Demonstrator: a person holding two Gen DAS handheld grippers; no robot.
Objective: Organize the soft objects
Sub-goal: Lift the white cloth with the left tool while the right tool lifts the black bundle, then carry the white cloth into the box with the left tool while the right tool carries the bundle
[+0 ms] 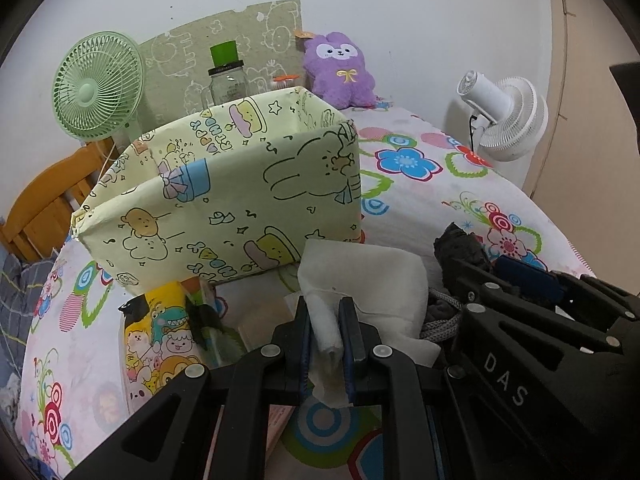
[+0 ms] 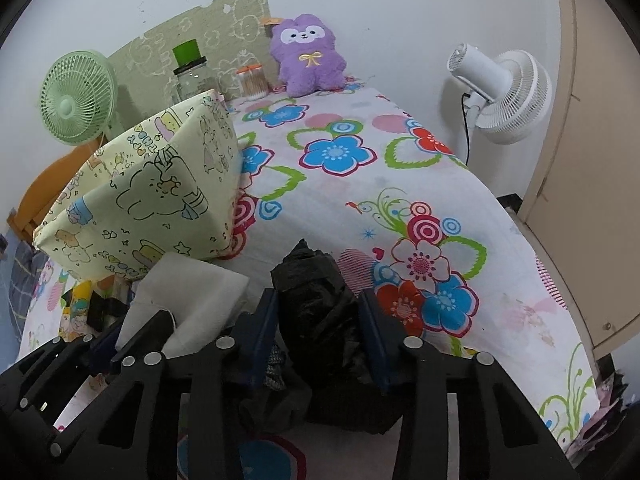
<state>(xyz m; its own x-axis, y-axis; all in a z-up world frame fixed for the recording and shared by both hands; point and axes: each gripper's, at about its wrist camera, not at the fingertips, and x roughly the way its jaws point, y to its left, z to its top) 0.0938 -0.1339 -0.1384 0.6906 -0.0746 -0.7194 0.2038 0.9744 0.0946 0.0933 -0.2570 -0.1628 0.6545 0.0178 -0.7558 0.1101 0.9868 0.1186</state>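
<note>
White, soft and folded, a paper-like cloth (image 1: 362,276) is pinched by its lower edge between the pads of the left gripper (image 1: 327,332), low in the middle of the left wrist view. Just to its right, the right gripper (image 2: 318,332) has its fingers against both sides of a crumpled black plastic bag (image 2: 316,300), so I judge it gripped, with a dark knitted cloth (image 2: 276,396) lying under it.

Both pieces sit low over the flower-printed bed sheet (image 2: 360,208), in front of the pale yellow fabric storage box with cartoon drawings (image 1: 224,200), which fills the centre left of the left wrist view. What I can see of its inside looks empty, though its floor is hidden from here.

So the sorting seems barely begun: two soft things are in hand, neither yet in the box. A cartoon-printed yellow pouch (image 1: 160,340) rests at the lower left, and a fluffy purple plush toy (image 1: 340,68) leans against the wall at the top; whether those are meant to go in, I cannot say.
</note>
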